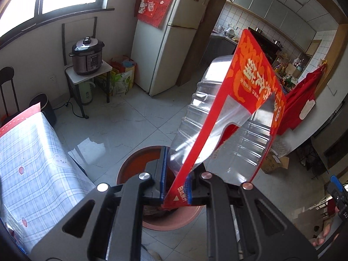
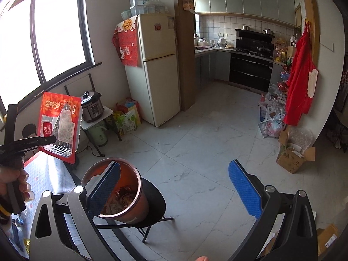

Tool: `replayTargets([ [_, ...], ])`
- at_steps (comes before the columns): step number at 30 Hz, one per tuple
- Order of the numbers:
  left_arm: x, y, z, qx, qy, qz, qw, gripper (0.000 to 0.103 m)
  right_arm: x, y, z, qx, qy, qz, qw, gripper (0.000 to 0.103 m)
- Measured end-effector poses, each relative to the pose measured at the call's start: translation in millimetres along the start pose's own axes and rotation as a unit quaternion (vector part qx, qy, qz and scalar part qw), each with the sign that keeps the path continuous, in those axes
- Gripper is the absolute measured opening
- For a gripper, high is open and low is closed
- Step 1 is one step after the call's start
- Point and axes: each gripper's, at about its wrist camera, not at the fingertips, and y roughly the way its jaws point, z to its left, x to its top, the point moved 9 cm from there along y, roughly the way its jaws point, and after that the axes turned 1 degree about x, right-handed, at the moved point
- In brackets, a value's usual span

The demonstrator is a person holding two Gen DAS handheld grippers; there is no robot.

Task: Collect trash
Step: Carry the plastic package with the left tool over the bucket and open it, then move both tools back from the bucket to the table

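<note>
Wrapper [image 1: 228, 117] in left hand-held gripper [image 1: 176, 187]

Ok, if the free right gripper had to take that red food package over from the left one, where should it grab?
Probably the flat red top edge of the food package, coming from above. The left gripper already pinches the bottom edge, and the clear ribbed tray bulges out mid-pack; the upper border is thin card. The right gripper is open.

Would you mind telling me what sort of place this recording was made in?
Most likely a home kitchen and dining area: a fridge, a stove under tiled walls and wall cupboards, and a pressure cooker by the window.
</note>
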Motion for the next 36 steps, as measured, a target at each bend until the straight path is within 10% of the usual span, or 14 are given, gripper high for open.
replayTargets([
  [2, 3, 9, -5, -0.014, 0.003, 0.009, 0.9999, 0.033, -2, 1, -4, -0.001, 0.003, 0.002, 1.0, 0.098],
  [4, 8, 11, -9, -0.035, 0.001, 0.002, 0.9994, 0.077, -5, 3, -6, -0.001, 0.005, 0.005, 1.0, 0.098],
  [6, 13, 9, -13, -0.042, 0.001, -0.013, 0.9991, 0.086, -6, 4, -7, 0.0, 0.005, 0.007, 1.0, 0.098],
  [21, 11, -110, 21, 0.045, 0.046, -0.109, 0.9919, 0.097, 0, -10, 51, 0.04, -0.026, 0.013, 0.999, 0.098],
  [36, -61, -213, 143, 0.138, -0.006, -0.096, 0.9857, 0.097, -47, -8, 181, 0.123, -0.078, 0.066, 0.987, 0.098],
])
